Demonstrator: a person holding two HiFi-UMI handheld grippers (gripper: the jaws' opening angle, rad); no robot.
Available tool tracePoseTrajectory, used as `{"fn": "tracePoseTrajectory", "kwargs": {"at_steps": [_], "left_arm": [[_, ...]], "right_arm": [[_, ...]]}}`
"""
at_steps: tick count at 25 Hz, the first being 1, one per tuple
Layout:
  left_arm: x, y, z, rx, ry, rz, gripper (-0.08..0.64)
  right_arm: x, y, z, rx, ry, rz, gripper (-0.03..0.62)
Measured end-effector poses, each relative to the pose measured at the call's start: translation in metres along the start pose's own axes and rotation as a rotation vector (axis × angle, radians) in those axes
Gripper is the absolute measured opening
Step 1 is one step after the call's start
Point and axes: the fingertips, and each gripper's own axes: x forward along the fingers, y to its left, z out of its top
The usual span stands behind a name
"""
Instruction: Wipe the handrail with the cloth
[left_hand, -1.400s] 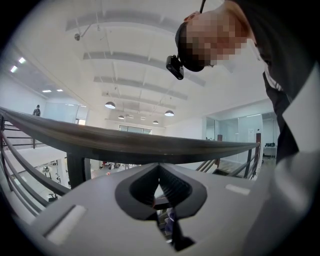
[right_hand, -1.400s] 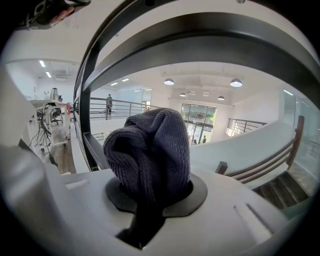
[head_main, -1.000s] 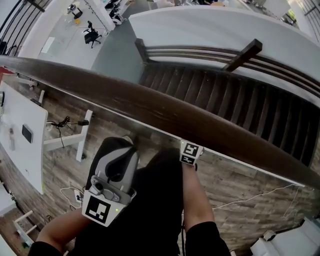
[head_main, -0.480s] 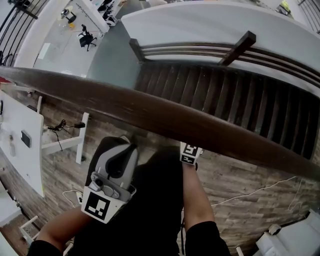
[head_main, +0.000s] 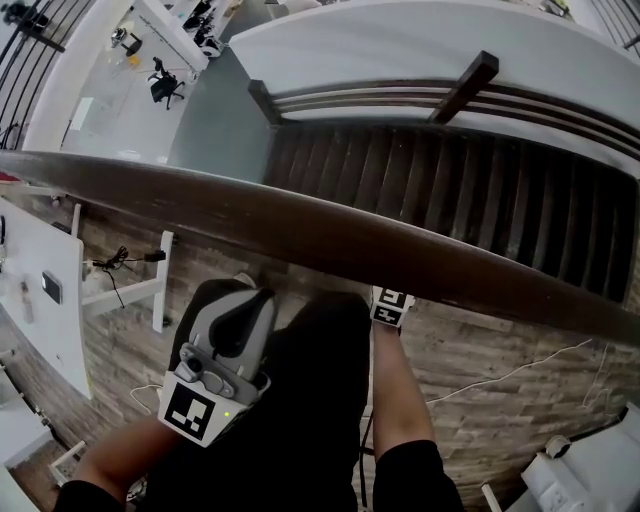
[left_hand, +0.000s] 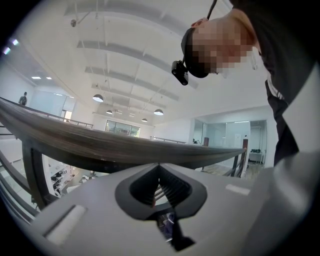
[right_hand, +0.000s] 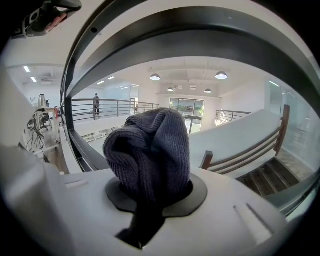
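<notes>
A dark wooden handrail (head_main: 330, 235) runs across the head view from upper left to lower right. My right gripper (head_main: 390, 306) shows only its marker cube just below the rail; its jaws are hidden under it. In the right gripper view it is shut on a bunched grey knitted cloth (right_hand: 150, 150), with the handrail (right_hand: 200, 45) arching close overhead. The cloth hides whether it touches the rail. My left gripper (head_main: 245, 300) hangs low at the left, near the person's body, short of the rail. Its jaws (left_hand: 160, 187) are shut with nothing in them, below the handrail (left_hand: 125, 147).
Beyond the rail a dark staircase (head_main: 480, 190) descends to a lower floor. A white desk (head_main: 40, 290) stands at the left, with cables (head_main: 125, 262) on the wood floor beside it. Another cable (head_main: 510, 372) lies on the floor at right.
The right gripper's marker cube has shifted slightly to the right along the underside of the rail. The left gripper has stayed about where it was.
</notes>
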Motion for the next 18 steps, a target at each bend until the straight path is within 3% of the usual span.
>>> {"fn": "tracePoseTrajectory", "kwargs": {"at_steps": [4, 18], "left_arm": [[0.003, -0.011, 0.001, -0.017, 0.013, -0.016, 0.000], [0.008, -0.030, -0.006, -0.013, 0.000, -0.049, 0.000]], "right_arm": [[-0.004, -0.019, -0.004, 0.024, 0.009, -0.032, 0.067], [-0.014, -0.058, -0.014, -0.052, -0.002, -0.081, 0.067]]}}
